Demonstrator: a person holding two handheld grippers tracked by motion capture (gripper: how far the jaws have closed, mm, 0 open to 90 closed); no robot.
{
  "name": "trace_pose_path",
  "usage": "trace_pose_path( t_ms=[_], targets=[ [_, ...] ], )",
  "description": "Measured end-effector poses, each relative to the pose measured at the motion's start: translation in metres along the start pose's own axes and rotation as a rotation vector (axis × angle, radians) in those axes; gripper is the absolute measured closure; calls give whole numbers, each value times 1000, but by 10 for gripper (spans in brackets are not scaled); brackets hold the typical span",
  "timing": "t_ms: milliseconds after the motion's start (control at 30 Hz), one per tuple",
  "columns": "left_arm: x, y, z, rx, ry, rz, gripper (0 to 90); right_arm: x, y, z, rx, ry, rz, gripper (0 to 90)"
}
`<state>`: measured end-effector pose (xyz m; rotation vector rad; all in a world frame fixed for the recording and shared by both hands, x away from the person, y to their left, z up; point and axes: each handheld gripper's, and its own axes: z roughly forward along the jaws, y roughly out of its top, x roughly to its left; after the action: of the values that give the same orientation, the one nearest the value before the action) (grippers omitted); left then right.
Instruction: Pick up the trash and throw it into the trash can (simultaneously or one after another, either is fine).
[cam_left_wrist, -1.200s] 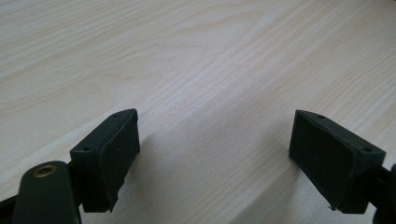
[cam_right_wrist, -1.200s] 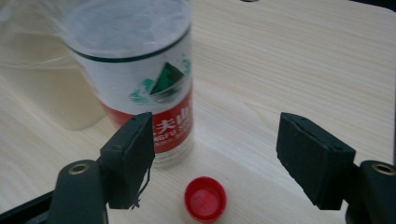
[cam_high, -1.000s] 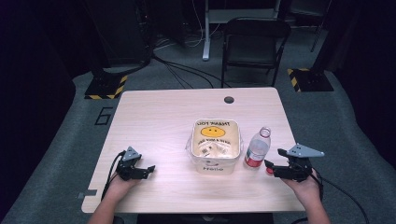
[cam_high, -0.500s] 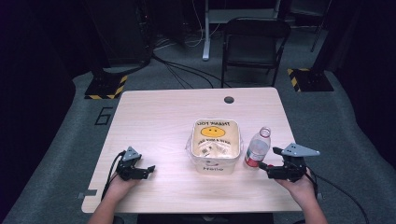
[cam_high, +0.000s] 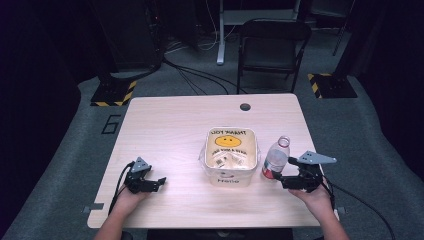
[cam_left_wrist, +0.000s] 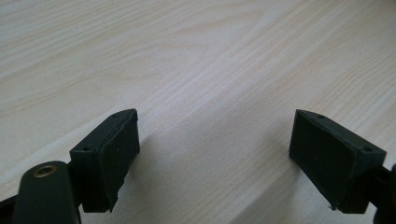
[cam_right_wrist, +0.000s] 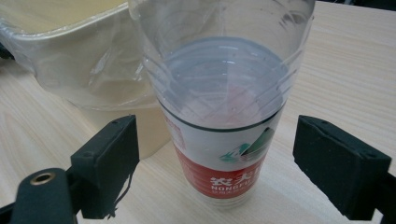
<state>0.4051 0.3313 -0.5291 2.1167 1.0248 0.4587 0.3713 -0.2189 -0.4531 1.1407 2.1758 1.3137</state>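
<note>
A: State the position of each hand.

B: The right hand (cam_high: 314, 196) rests at the near right edge of the table (cam_high: 165, 125) and holds the right tool (cam_high: 283, 169) level, pointed at the bottle (cam_high: 275, 159). The left hand (cam_high: 129, 198) rests at the near left, well apart from the bottle, and its left tool (cam_high: 161, 182) lies low over bare wood.

A: State the jaw condition.

B: Right tool: the jaws have just been opening and stand wide. The bottle stands between them with a gap on each side; the pads do not press on it. Left tool: jaws wide, nothing between them.

A: Locate the bottle.

B: It stands upright, just beside the right wall of the cream tub (cam_high: 231, 172), which carries a clear liner.

A: List legible markings.

B: The bottle's red label band (cam_right_wrist: 224, 179) reads "NONGFU" under white characters. The tub's front wall reads "Home". The writing around the yellow smiley face inside the tub is too small to read.
</note>
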Motion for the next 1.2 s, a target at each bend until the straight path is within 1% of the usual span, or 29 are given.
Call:
trace_pose_path(
  t_ms=[200,400,767,900,1033,1067,1200],
  targets=[
    [0,0,0,1,0,-2,160,0,2,2,-11,-1,-1,138],
    [0,0,0,1,-1,-2,160,1,5,6,-4,2,-11,137],
    [0,0,0,1,-1,1,160,2,9,11,-16,-2,-9,137],
    [0,0,0,2,-1,-3,160,3,10,15,-27,-2,-7,139],
    [0,0,0,0,0,1,160,5,11,18,-23,-4,-10,140],
    [0,0,0,1,-1,0,160,6,11,20,-25,-12,-13,148],
    [0,0,0,3,-3,-6,160,6,11,20,-29,-18,-14,181]
  ],
)
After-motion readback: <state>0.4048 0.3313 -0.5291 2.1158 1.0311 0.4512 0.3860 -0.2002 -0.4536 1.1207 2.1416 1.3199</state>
